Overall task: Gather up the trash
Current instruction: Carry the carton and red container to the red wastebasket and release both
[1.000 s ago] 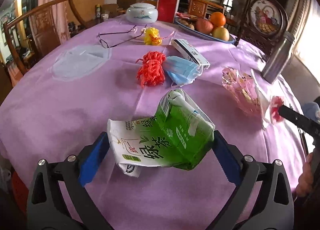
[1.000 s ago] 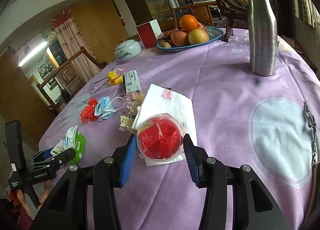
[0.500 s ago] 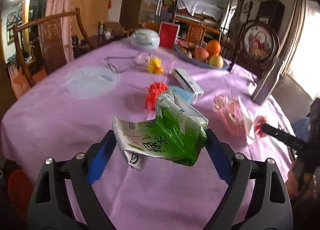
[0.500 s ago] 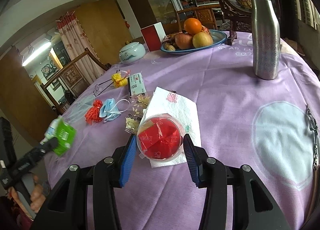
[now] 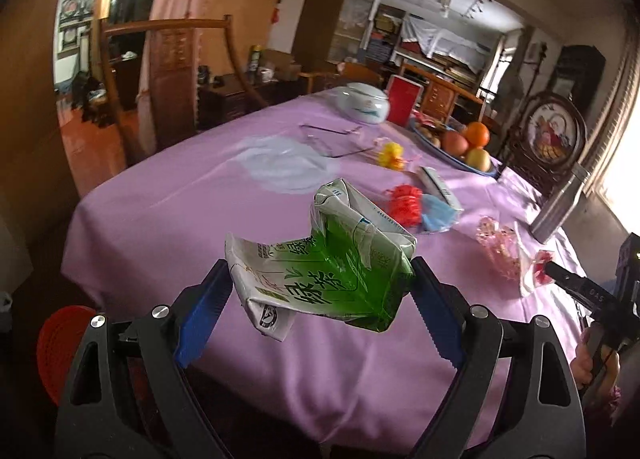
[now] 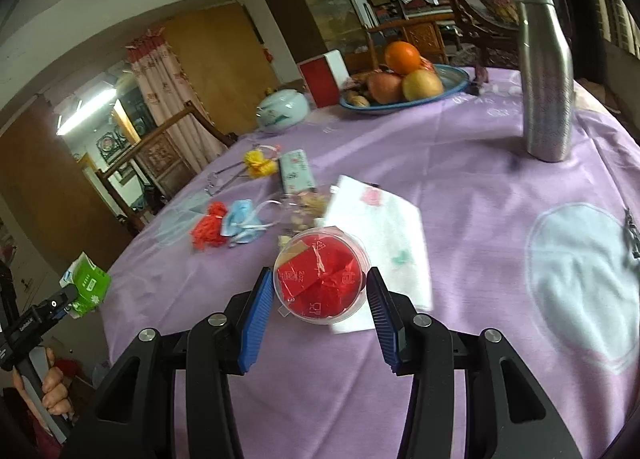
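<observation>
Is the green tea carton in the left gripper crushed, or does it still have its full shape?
Crushed. The green tea carton is bent and dented between the left hand-held gripper's blue pads, its top folded over.

Both wrist views overlook one table (opposite edges).

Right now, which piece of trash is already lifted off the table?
The crushed green tea carton, held in the left claw above the cloth; the red-lidded cup looks still down.
</observation>
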`<state>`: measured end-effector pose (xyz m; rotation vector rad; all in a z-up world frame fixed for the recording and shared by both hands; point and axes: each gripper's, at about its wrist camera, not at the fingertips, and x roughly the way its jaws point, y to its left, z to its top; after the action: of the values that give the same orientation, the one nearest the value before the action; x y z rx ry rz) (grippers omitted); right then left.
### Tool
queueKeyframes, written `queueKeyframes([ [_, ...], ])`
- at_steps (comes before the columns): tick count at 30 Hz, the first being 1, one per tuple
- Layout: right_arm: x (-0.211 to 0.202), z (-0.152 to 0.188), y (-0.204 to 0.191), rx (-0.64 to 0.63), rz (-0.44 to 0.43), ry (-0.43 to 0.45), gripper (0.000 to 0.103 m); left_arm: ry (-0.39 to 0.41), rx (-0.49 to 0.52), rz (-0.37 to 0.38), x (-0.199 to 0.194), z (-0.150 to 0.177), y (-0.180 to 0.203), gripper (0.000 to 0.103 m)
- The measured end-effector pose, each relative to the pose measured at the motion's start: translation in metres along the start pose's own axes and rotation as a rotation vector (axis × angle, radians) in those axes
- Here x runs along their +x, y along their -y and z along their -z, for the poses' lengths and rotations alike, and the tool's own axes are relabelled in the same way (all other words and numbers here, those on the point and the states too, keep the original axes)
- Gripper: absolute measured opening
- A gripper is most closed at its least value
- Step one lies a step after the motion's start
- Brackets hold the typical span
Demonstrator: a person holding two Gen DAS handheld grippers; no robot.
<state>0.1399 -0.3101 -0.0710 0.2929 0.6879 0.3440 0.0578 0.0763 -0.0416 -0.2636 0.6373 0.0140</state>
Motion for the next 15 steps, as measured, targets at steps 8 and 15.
queueKeyframes([
  [8, 0.009, 0.015, -0.059, -0.055, -0.087, -0.029, 0.047, 0.052, -0.079, -0.071, -0.039, 0.007, -0.061, 0.086],
  [15, 0.024, 0.023, -0.105, -0.098, -0.123, -0.063, 0.047, 0.054, -0.156, -0.149, -0.06, 0.022, -0.122, 0.086],
])
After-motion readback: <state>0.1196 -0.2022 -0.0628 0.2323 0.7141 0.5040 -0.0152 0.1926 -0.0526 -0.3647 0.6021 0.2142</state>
